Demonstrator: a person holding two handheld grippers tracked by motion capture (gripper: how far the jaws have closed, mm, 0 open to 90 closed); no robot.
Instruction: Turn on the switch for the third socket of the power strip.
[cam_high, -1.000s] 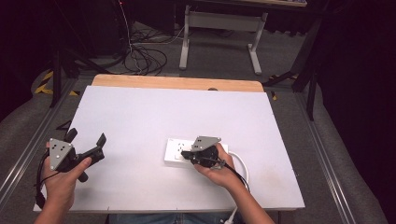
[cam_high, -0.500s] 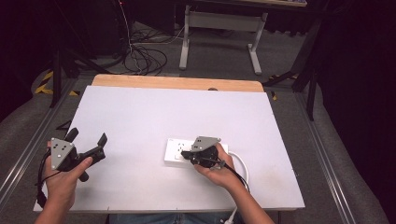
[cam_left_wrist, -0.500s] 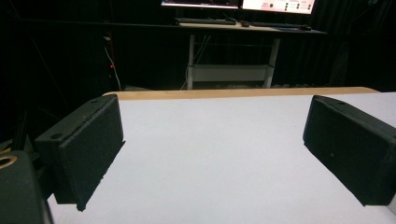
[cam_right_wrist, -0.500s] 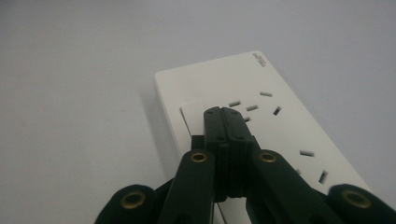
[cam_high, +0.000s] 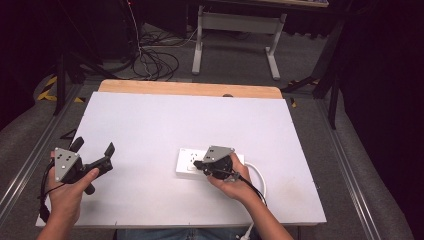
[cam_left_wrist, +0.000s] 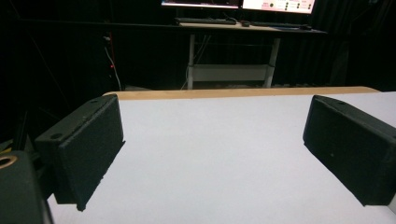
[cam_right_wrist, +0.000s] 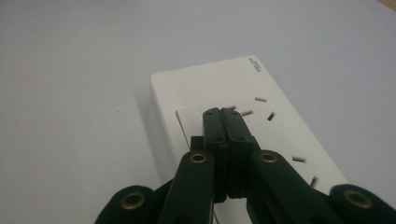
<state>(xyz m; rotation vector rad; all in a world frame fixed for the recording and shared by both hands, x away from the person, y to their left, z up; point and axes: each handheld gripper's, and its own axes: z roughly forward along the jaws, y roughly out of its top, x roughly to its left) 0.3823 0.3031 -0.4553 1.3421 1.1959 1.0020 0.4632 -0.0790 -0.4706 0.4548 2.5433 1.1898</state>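
Observation:
A white power strip (cam_high: 186, 160) lies flat on the white table (cam_high: 165, 120), right of centre near the front. My right gripper (cam_high: 196, 164) is shut, its jaws pressed together with nothing between them. In the right gripper view its tips (cam_right_wrist: 221, 112) rest over the power strip (cam_right_wrist: 243, 84), right beside the strip's white rocker switch (cam_right_wrist: 187, 119); I cannot tell whether they touch it. My left gripper (cam_high: 94, 147) is held above the table's front left, open and empty. In the left gripper view its two black pads (cam_left_wrist: 88, 149) stand wide apart over bare tabletop.
The strip's white cable (cam_high: 257, 174) loops off to the right and runs back toward the front edge. A wooden strip (cam_high: 190, 89) borders the table's far edge. Beyond it are a desk frame (cam_high: 235, 30) and loose cables (cam_high: 155, 57) on the floor.

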